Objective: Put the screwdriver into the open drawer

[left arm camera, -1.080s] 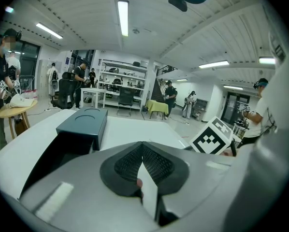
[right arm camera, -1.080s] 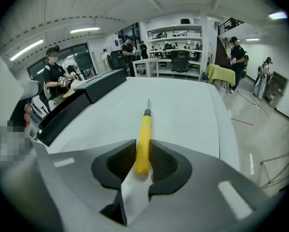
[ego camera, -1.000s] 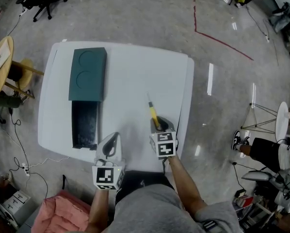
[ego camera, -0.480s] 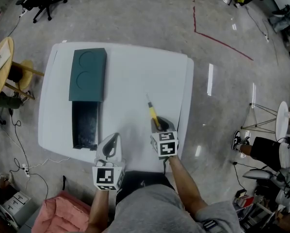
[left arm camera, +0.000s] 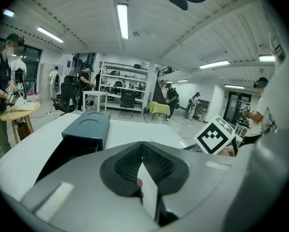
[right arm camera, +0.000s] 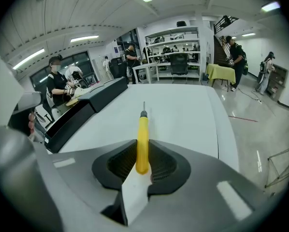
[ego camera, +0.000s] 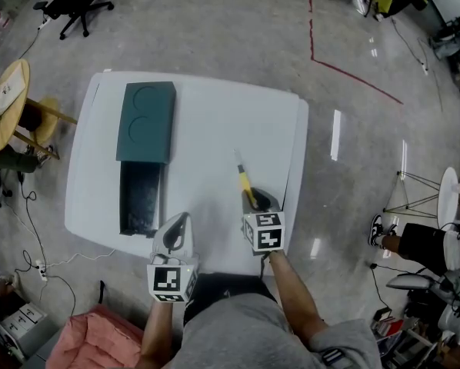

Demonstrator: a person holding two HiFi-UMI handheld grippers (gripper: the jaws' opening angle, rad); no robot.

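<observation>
The right gripper [right arm camera: 142, 154] has its jaws clamped on the butt of the yellow-handled, slim-shafted metal screwdriver [right arm camera: 143, 129]. The tool's long axis points away across the white table [ego camera: 215, 121]. The dark open drawer [ego camera: 140, 198] lies to the left, nearer the left gripper [left arm camera: 140, 164], whose jaws are together on nothing.

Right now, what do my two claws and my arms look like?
The left claw and right claw match: pale grey moulded shells, dark ribbed pads, each with a white cube of black square markers at the back. The person wears a grey short-sleeved shirt; the forearms are bare.
</observation>
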